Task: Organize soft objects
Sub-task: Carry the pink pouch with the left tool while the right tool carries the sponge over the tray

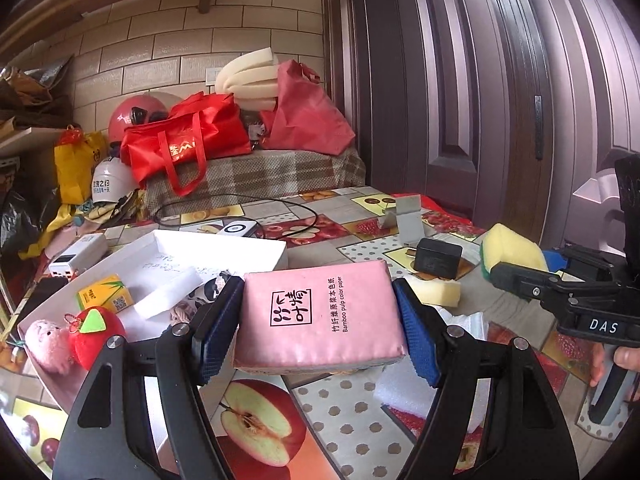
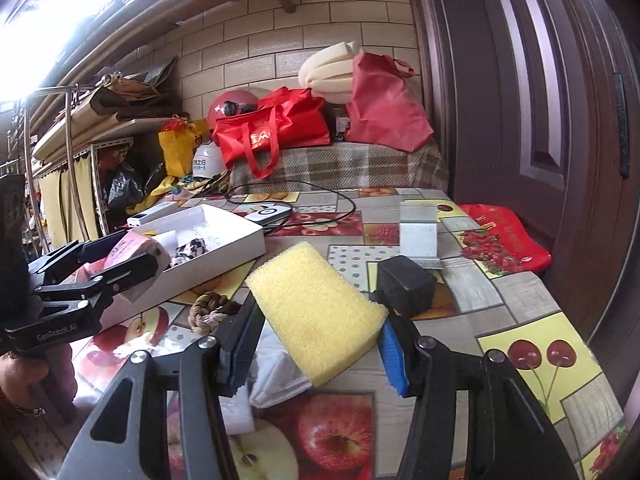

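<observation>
My left gripper (image 1: 320, 328) is shut on a pink tissue pack (image 1: 320, 316) and holds it above the table, right of the white box (image 1: 224, 248). The box holds a pink plush (image 1: 50, 344), a red apple plush (image 1: 98, 336), a yellow tissue pack (image 1: 105, 294) and a white foam block (image 1: 168, 292). My right gripper (image 2: 316, 344) is shut on a yellow sponge (image 2: 316, 312) and holds it above the table. In the right wrist view the left gripper (image 2: 116, 260) with the pink pack (image 2: 136, 248) hovers by the box (image 2: 224, 236).
On the fruit-print tablecloth (image 2: 520, 308) lie a black charger (image 2: 406, 286), a rope knot (image 2: 210, 310), a white pouch (image 2: 276, 372), a metal phone stand (image 2: 418, 236), a power bank (image 1: 78, 256) and a cable (image 2: 288, 192). A pale sponge piece (image 1: 434, 290) lies behind the pink pack. Red bags (image 1: 188, 136) sit at the back.
</observation>
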Action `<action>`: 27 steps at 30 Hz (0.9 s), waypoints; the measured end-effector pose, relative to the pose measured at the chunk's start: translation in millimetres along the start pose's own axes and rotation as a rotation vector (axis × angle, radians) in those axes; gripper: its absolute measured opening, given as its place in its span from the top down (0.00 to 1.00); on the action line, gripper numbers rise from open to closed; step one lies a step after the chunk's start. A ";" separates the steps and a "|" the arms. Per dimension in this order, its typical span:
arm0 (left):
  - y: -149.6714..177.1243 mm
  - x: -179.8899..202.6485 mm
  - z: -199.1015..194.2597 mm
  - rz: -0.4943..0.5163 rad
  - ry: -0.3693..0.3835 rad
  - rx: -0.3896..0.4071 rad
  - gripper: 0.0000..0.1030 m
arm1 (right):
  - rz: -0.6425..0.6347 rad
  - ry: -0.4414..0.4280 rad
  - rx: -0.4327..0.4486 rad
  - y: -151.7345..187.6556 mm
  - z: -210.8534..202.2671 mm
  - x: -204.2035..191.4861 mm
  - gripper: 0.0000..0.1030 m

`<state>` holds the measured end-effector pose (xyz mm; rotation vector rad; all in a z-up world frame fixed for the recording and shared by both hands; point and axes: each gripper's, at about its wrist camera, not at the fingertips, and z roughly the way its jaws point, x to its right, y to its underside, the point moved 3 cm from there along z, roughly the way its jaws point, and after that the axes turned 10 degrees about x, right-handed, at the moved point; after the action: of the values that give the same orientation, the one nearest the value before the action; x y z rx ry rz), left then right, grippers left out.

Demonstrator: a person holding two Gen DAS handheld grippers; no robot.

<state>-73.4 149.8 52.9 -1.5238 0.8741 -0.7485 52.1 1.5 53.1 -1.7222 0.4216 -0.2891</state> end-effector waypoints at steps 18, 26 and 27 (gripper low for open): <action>11.9 -94.4 -40.6 -0.031 -0.196 -0.021 0.28 | -0.071 -0.192 -0.056 7.3 31.3 -86.4 0.48; 15.5 -147.0 -44.5 -0.050 -0.329 -0.013 0.28 | -0.051 -0.244 -0.065 5.1 59.1 -123.1 0.48; 15.5 -151.4 -43.4 -0.052 -0.340 -0.013 0.28 | -0.044 -0.254 -0.069 5.0 63.7 -128.3 0.48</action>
<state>-190.1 256.3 45.3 -1.6305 0.5882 -0.5005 -37.5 112.7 41.0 -1.8103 0.2103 -0.0854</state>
